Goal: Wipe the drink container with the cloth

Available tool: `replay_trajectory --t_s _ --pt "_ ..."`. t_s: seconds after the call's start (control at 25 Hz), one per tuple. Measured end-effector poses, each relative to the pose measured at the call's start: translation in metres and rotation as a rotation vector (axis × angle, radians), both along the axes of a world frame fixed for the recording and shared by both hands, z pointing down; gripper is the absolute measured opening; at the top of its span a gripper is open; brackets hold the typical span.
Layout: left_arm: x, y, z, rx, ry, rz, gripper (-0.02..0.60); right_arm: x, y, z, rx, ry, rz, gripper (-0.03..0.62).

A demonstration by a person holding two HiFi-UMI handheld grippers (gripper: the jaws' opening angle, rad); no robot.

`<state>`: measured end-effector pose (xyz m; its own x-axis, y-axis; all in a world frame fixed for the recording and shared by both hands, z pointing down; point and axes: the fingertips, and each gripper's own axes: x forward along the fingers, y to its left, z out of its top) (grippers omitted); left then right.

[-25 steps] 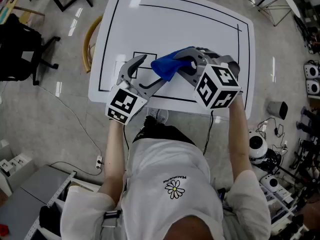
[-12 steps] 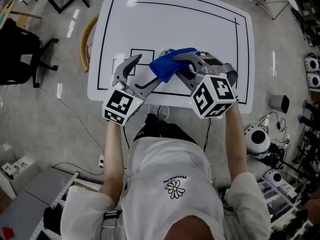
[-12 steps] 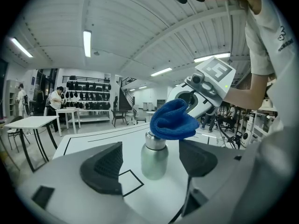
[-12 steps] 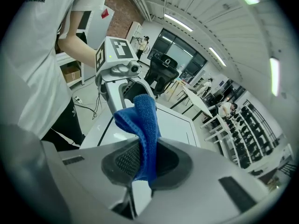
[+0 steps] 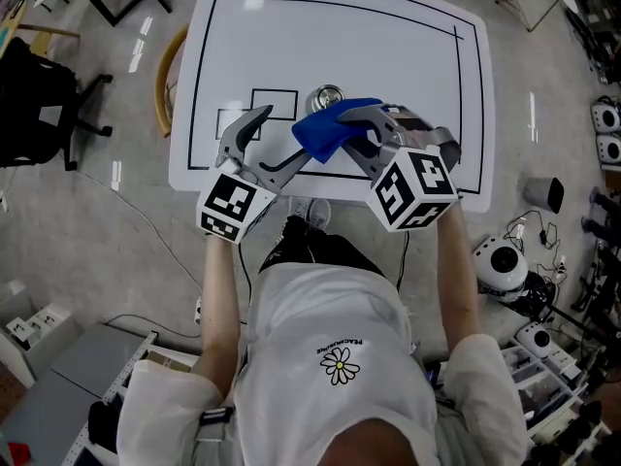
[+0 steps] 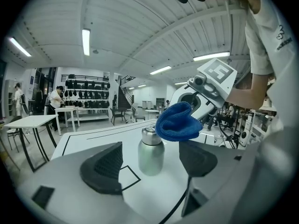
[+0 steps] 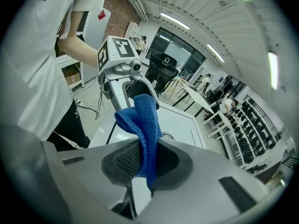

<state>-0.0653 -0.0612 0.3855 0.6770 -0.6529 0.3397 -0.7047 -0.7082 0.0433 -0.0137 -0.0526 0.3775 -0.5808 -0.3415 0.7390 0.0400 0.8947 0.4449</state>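
While the right gripper (image 7: 144, 161) pinches the blue cloth (image 6: 177, 122) between its jaws, the cloth sits by the cap of the steel drink container (image 6: 150, 153), contact unclear; the container stands upright on the white table (image 5: 388, 56); the left gripper (image 5: 276, 144) gapes wide, empty, facing the container.

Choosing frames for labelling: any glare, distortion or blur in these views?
Head view: sharp, with ceiling-light glare on the white table and floor. Left gripper view: fisheye bending, dark corners, steel bottle crisp. Right gripper view: same fisheye, blue cloth crisp.
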Motion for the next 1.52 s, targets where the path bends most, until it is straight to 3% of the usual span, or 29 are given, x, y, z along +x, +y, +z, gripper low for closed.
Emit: replay_trajectory --t_s 0.6,0.84,1.0,1.24,1.4,1.52 --pt "0.004 0.007 -0.001 0.0 -0.003 -0.002 0.368 0.011 0.02 0.013 -0.039 0.004 0.011 0.043" --pt "0.008 0.002 -0.017 0.038 0.002 0.0 0.368 0.015 0.011 -0.007 0.01 -0.014 0.016 0.043" --pt "0.007 -0.013 -0.046 0.111 0.017 -0.013 0.368 0.015 -0.005 -0.035 0.074 -0.058 0.041 0.043" --pt "0.013 -0.038 -0.116 0.261 0.043 -0.046 0.362 0.02 -0.036 -0.096 0.196 -0.217 0.147 0.043" --pt "0.017 -0.046 -0.167 0.378 0.088 -0.102 0.241 0.029 -0.052 -0.143 0.293 -0.398 0.266 0.043" --pt "0.017 -0.044 -0.197 0.456 0.13 -0.157 0.135 0.036 -0.057 -0.176 0.344 -0.589 0.345 0.043"
